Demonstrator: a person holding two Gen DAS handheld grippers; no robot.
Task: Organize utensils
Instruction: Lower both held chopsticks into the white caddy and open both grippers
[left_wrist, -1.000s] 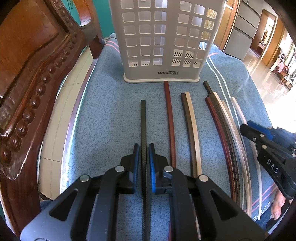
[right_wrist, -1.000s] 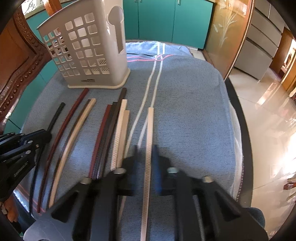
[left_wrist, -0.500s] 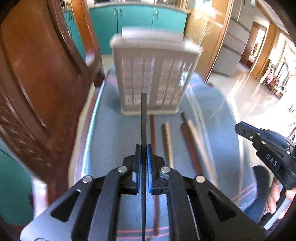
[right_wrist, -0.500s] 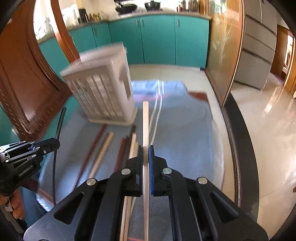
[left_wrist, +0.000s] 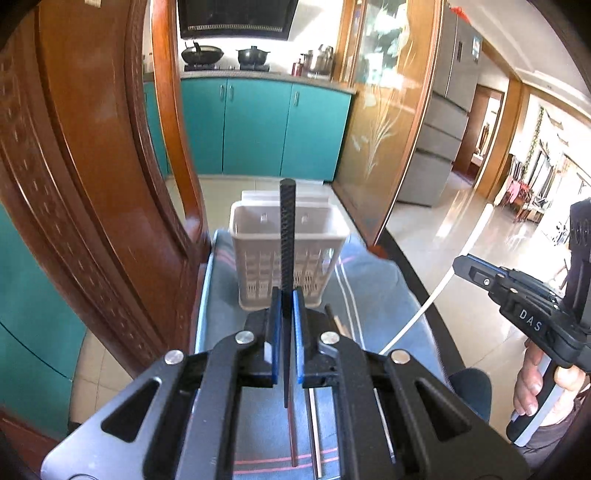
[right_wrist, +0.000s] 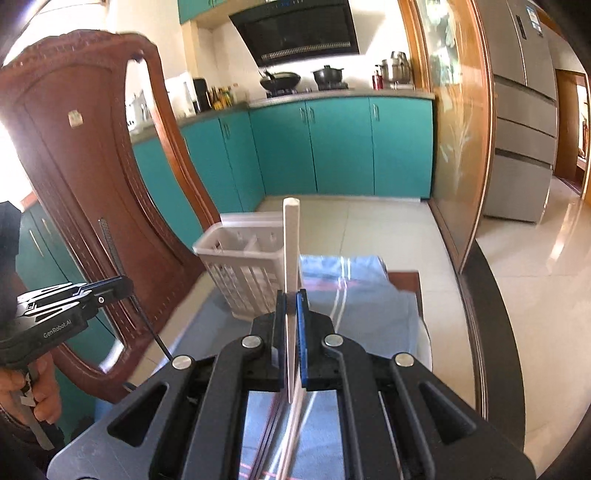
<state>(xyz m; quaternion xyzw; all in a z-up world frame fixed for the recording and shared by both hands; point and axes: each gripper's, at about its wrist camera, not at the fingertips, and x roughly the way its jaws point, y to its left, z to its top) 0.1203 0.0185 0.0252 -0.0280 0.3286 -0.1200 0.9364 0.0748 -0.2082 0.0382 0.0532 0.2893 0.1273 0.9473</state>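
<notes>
My left gripper (left_wrist: 284, 301) is shut on a black chopstick (left_wrist: 287, 236), held up in the air and pointing toward the white slotted utensil basket (left_wrist: 258, 254) on the blue cloth. My right gripper (right_wrist: 291, 301) is shut on a white chopstick (right_wrist: 290, 243), also lifted, with the basket (right_wrist: 236, 269) ahead and to the left. In the left wrist view the right gripper (left_wrist: 461, 264) and its white chopstick (left_wrist: 458, 254) show at the right. In the right wrist view the left gripper (right_wrist: 123, 286) and black chopstick (right_wrist: 110, 247) show at the left.
Several more chopsticks (left_wrist: 314, 424) lie on the blue cloth (left_wrist: 373, 288) under the grippers. A carved wooden chair back (left_wrist: 92, 184) stands close on the left. Teal kitchen cabinets (right_wrist: 332, 147) and tiled floor lie beyond the table edge.
Both grippers have risen well above the cloth and tilted up, each carrying its chopstick. The basket now appears lower and farther, with its open top visible.
</notes>
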